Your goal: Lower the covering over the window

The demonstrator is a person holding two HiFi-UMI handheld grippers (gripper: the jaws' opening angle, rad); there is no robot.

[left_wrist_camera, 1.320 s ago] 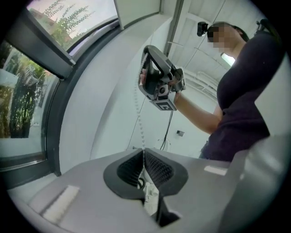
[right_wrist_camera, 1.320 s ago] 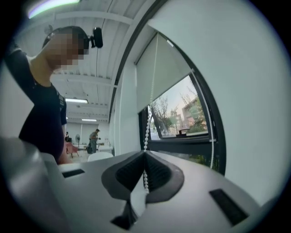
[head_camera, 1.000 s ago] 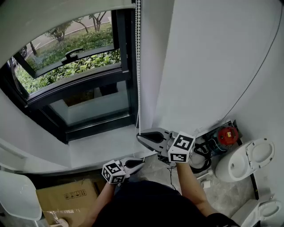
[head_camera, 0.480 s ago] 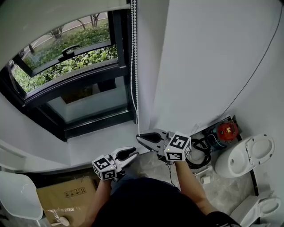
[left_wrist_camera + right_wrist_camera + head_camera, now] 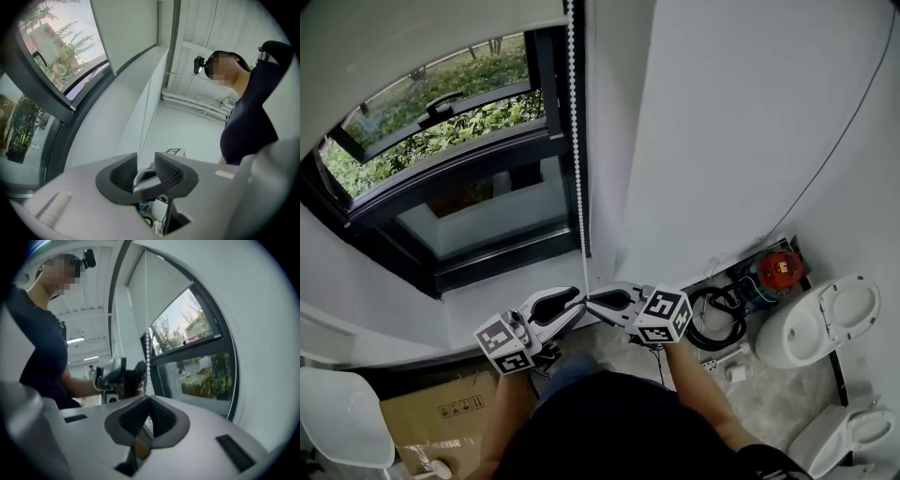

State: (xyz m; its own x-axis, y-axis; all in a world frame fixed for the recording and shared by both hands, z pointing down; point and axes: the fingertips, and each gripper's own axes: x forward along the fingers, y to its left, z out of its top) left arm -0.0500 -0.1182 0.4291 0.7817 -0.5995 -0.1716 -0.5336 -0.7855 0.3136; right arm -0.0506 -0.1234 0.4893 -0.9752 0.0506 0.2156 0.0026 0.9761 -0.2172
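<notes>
Upright bead chain (image 5: 576,141): right gripper (image 5: 149,403) is clamping it low down; left gripper (image 5: 146,158), jaws just opening and empty, is hovering just left.

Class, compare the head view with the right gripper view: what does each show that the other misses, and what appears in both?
Only the head view: a toilet, the cardboard box and the coiled black cable on the floor. Only the right gripper view: ceiling light strips. Both: the window, the bead chain, and the right hand-held gripper, shut on that chain.
</notes>
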